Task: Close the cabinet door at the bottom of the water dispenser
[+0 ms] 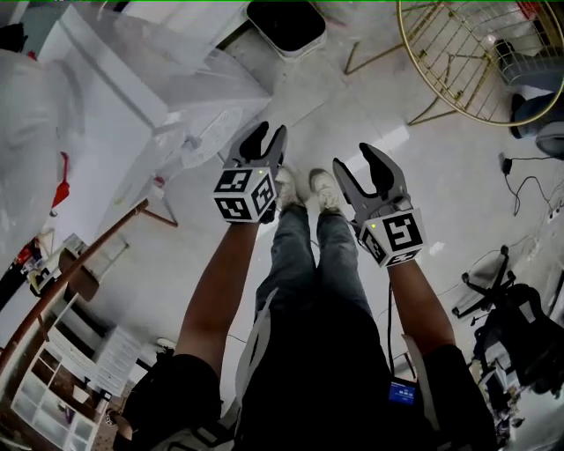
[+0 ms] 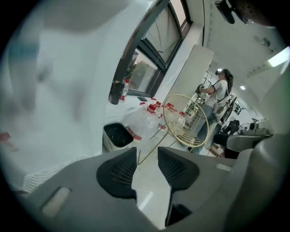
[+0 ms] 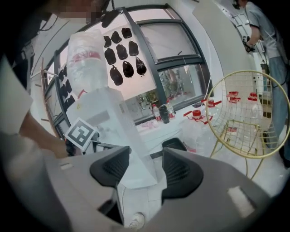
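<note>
The white water dispenser (image 1: 150,70) stands at the upper left of the head view, with a clear bottle (image 3: 88,54) upside down on top. Its tall white front (image 3: 115,136) faces the right gripper view, and its side fills the left of the left gripper view (image 2: 54,90). I cannot make out how the bottom cabinet door stands. My left gripper (image 1: 269,134) is held in the air beside the dispenser, open and empty. My right gripper (image 1: 355,163) hangs to its right above the person's shoes (image 1: 308,187), also open and empty. Neither touches the dispenser.
A black bin (image 1: 286,25) sits on the floor beyond the dispenser. A gold wire basket chair (image 1: 476,53) stands at the upper right, with red-capped water bottles (image 2: 145,120) near it. A wooden shelf unit (image 1: 53,379) is at the lower left. A person (image 2: 219,93) stands far back.
</note>
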Demonstrator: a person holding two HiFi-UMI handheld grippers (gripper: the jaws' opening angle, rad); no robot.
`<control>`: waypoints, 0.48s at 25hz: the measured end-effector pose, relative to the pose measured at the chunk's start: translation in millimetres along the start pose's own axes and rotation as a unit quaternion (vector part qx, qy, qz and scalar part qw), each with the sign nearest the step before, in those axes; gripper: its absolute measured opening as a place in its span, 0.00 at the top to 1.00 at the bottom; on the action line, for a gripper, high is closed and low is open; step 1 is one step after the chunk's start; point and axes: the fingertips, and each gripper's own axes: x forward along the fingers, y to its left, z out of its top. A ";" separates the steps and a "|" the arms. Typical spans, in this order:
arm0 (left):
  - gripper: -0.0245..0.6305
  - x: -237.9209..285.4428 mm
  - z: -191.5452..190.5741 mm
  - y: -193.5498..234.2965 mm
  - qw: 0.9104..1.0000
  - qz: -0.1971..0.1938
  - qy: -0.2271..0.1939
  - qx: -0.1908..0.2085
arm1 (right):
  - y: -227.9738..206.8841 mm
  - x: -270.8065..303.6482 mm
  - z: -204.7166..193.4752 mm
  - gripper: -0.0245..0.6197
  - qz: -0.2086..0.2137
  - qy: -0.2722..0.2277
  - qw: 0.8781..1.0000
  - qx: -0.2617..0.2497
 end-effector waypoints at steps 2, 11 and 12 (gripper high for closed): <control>0.74 -29.7 20.4 -23.0 1.000 -0.013 -0.013 0.011 | 10.3 -15.3 17.7 0.61 0.009 -0.001 1.000 -0.004; 0.76 -152.2 130.0 -111.0 0.990 -0.041 -0.098 0.089 | 42.5 -88.0 118.9 0.62 0.041 -0.048 0.997 -0.038; 0.76 -161.5 140.9 -118.5 0.989 -0.041 -0.107 0.092 | 45.5 -93.8 131.5 0.62 0.046 -0.057 0.997 -0.038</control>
